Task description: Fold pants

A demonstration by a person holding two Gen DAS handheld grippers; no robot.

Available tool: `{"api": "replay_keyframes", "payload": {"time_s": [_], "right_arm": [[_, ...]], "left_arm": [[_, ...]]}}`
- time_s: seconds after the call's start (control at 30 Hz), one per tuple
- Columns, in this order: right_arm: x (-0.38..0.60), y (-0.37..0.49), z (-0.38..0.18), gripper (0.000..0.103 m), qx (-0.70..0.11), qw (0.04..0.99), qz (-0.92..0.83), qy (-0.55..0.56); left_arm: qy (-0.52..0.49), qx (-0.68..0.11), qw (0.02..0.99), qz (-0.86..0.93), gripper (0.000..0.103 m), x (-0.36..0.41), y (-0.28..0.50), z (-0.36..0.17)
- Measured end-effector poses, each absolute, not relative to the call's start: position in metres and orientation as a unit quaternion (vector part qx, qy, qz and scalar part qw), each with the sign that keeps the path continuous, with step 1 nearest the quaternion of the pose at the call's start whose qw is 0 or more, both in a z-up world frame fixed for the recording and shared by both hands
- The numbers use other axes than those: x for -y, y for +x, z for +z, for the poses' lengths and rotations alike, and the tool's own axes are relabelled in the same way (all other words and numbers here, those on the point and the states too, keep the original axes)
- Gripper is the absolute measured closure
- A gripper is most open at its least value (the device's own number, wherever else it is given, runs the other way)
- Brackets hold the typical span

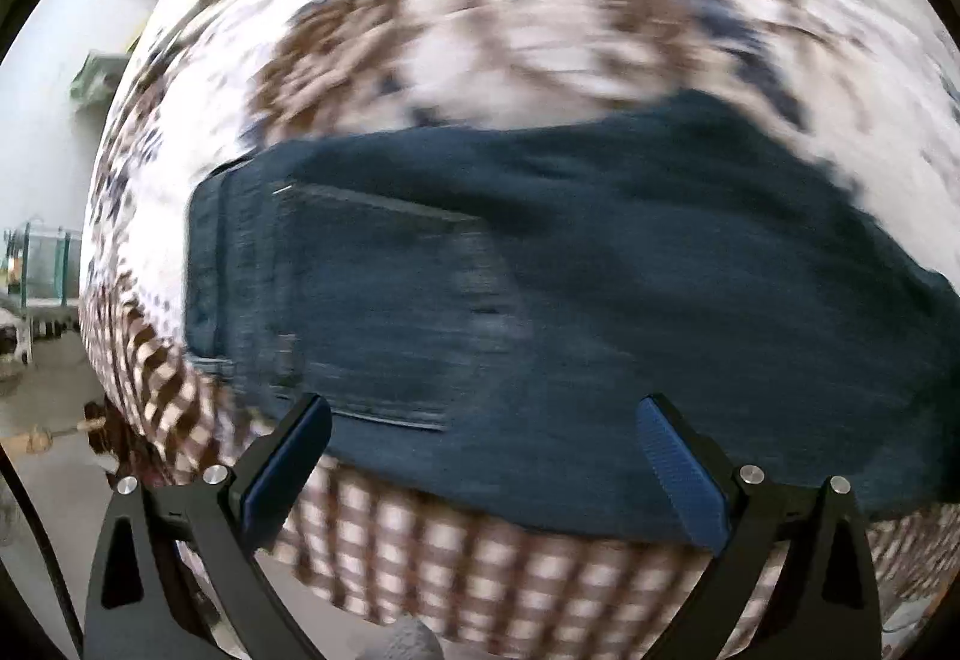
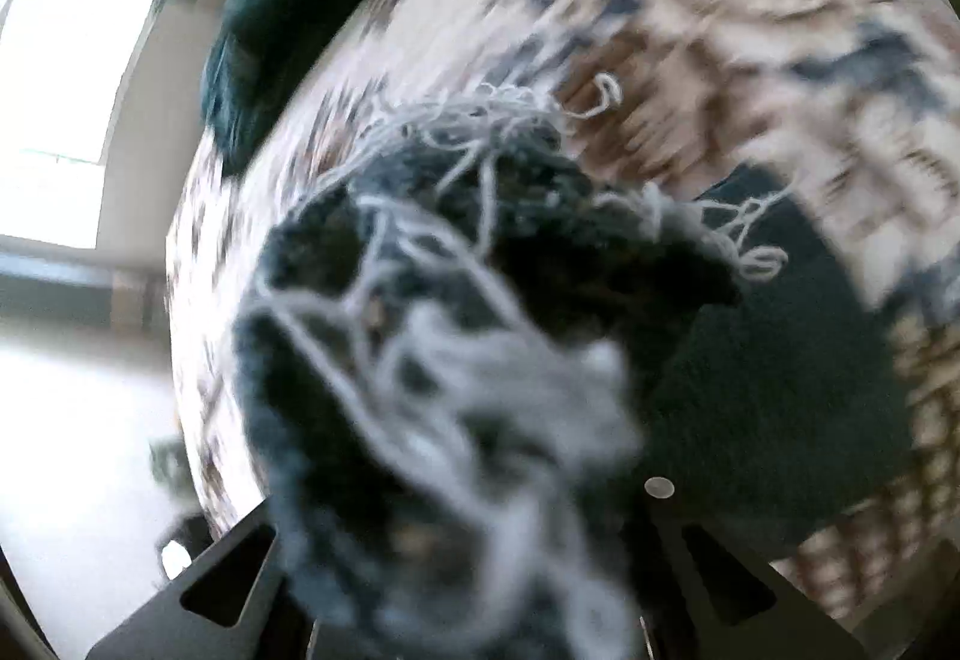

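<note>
The pants (image 1: pixel 540 300) are dark blue denim, one pair, spread across the patterned cloth (image 1: pixel 480 0) that covers the table, with a back pocket and the waistband end showing toward the left of my left wrist view. My left claw (image 1: pixel 480 456) hangs wide open just over the near edge of the denim, its two blue-padded fingers (image 1: pixel 684 468) spread apart with nothing between them. The cloth is white with brown and navy blotches on top and a brown-and-white check along its hanging border (image 1: pixel 480 558); everything is smeared by motion blur. Off to the left I see a pale wall and floor with some shelving, too blurred to name. In my right wrist view a frayed hem (image 2: pixel 456 360) of the same denim, trailing many loose whitish threads, bunches up right in front of the lens, lifted off the cloth. My right claw (image 2: pixel 456 570) seems clamped on that hem, though the fabric hides the fingertips. A bright window (image 2: pixel 72 102) sits at far left.
</note>
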State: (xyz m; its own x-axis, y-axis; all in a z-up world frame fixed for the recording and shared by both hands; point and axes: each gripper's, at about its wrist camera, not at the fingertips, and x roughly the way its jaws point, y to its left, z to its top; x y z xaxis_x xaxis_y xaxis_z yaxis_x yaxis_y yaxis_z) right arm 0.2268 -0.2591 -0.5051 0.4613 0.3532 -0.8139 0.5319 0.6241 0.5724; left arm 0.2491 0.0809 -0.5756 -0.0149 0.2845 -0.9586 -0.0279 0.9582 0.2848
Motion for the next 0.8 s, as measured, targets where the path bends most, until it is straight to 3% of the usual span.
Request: {"api": "replay_keyframes", "payload": {"time_s": [0.07, 0.17, 0.23, 0.3, 0.4, 0.57, 0.67, 0.8], "right_arm": [[0.216, 0.237, -0.524, 0.097, -0.541, 0.738, -0.045, 0.400], [0.154, 0.251, -0.564, 0.078, -0.623, 0.706, -0.033, 0.335], [0.127, 0.255, -0.571, 0.048, -0.651, 0.702, -0.017, 0.288], [0.113, 0.256, -0.560, 0.028, -0.654, 0.705, 0.018, 0.274], [0.106, 0.245, -0.529, 0.027, -0.653, 0.698, 0.070, 0.284], [0.174, 0.215, -0.492, 0.027, -0.608, 0.681, 0.066, 0.404], [0.228, 0.192, -0.502, 0.027, -0.605, 0.654, -0.004, 0.455], [0.294, 0.172, -0.529, 0.027, -0.628, 0.628, -0.125, 0.442]], "left_arm": [[0.071, -0.707, 0.693, 0.120, 0.000, -0.105, 0.247, -0.578], [0.043, -0.712, 0.687, 0.137, 0.000, -0.140, 0.245, -0.579], [0.023, -0.713, 0.685, 0.148, 0.000, -0.160, 0.241, -0.576], [-0.005, -0.713, 0.685, 0.149, 0.000, -0.176, 0.240, -0.569], [-0.042, -0.708, 0.692, 0.135, 0.000, -0.181, 0.239, -0.556], [-0.121, -0.693, 0.706, 0.075, 0.000, -0.159, 0.247, -0.535], [-0.149, -0.699, 0.699, 0.029, 0.000, -0.125, 0.256, -0.542], [-0.139, -0.728, 0.671, -0.022, 0.002, -0.066, 0.266, -0.578]]}}
